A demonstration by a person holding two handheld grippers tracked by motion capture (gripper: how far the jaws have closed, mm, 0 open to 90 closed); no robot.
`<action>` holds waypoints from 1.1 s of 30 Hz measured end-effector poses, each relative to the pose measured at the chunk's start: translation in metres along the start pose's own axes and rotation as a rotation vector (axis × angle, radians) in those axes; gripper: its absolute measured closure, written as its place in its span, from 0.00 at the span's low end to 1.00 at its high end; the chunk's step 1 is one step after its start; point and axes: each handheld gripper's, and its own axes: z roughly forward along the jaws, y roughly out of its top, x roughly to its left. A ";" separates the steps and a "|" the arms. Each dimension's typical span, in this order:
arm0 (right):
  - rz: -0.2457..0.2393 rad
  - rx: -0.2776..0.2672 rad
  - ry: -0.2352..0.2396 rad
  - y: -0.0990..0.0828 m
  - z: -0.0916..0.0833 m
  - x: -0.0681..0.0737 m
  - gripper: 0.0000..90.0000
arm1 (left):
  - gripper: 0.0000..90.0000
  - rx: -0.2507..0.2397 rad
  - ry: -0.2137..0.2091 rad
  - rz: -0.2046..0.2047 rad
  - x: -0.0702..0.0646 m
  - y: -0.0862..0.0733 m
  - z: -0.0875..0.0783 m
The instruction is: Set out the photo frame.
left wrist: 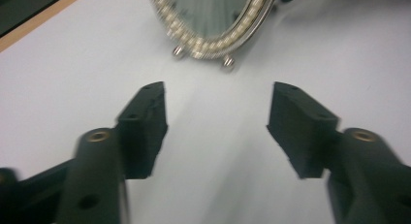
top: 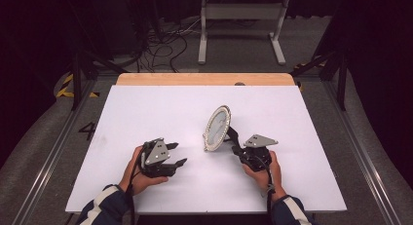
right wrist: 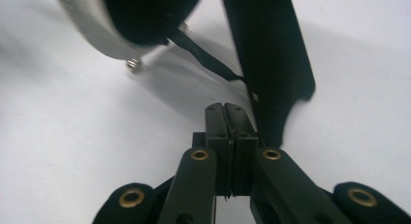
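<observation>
An oval mirror point(top: 216, 128) with a beaded silver rim stands upright in the middle of the white tabletop point(top: 156, 108). My left gripper point(top: 178, 154) is to its left, apart from it. It is open, and in the left gripper view point(left wrist: 218, 122) nothing lies between its fingers; the mirror point(left wrist: 213, 15) with its small feet stands ahead. My right gripper point(top: 236, 148) is behind the mirror at its black back stand point(right wrist: 269, 54). Its jaws point(right wrist: 225, 110) are shut together beside the stand's foot. A thin black strap point(right wrist: 203, 54) runs from the mirror's back point(right wrist: 140, 15) to the stand.
A wooden strip point(top: 204, 79) borders the table's far edge. Beyond it on the floor are a white metal frame point(top: 241, 13) and loose cables point(top: 165, 45). Dark posts stand at both sides.
</observation>
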 end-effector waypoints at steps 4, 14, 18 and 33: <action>-0.035 -0.035 0.011 0.004 -0.004 0.016 0.84 | 0.33 0.008 0.032 -0.029 0.000 -0.018 -0.016; -0.004 -0.099 0.032 0.018 0.002 0.041 0.59 | 0.24 0.024 0.073 -0.082 -0.004 -0.042 -0.046; 0.026 -0.084 -0.006 0.018 0.016 0.044 0.54 | 0.24 0.016 0.094 -0.098 -0.005 -0.052 -0.059; 0.030 -0.164 -0.020 0.028 0.024 0.043 0.55 | 0.21 0.070 0.079 -0.097 -0.007 -0.057 -0.050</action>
